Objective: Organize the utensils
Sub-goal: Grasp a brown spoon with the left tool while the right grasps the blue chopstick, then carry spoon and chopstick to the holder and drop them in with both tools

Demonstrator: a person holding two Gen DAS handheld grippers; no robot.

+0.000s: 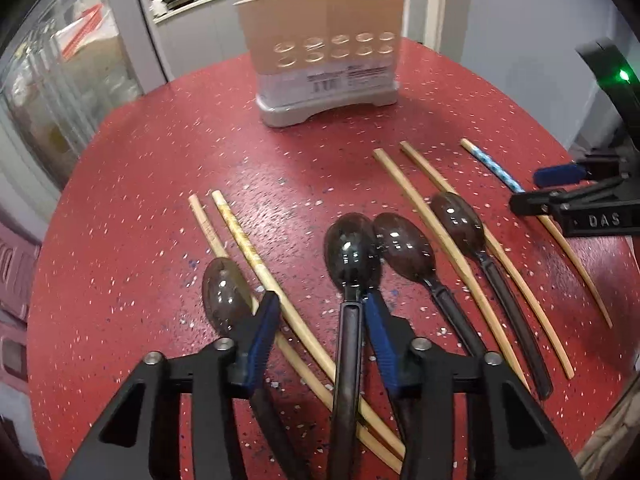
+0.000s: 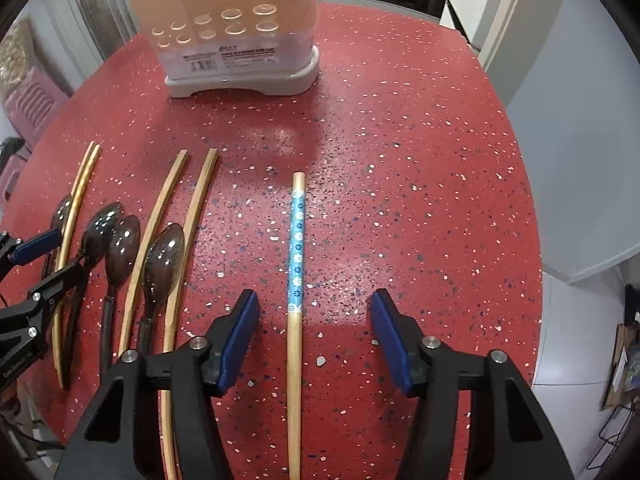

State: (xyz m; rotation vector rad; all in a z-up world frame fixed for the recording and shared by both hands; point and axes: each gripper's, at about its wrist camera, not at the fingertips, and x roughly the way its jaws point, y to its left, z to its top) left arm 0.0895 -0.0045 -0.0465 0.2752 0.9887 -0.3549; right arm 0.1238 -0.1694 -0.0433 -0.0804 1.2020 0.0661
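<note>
Several dark translucent spoons and bamboo chopsticks lie side by side on the red speckled table [image 1: 140,168]. My left gripper [image 1: 320,312] is open and points down over one dark spoon [image 1: 352,256]. That spoon's handle lies between the fingers, close against the right pad [image 1: 380,336] and clear of the left pad. My right gripper [image 2: 316,320] is open astride a chopstick with a blue flowered band [image 2: 297,248], which touches neither pad. The beige utensil holder [image 1: 324,68] [image 2: 236,32] on its grey base stands at the back of the table.
Two chopsticks [image 1: 240,240] cross under the left gripper beside another spoon [image 1: 224,296]. Two more spoons [image 1: 404,248] and chopsticks lie to its right. The right gripper [image 1: 560,196] shows at the left wrist view's right edge. The table's rim curves close on the right [image 2: 536,240].
</note>
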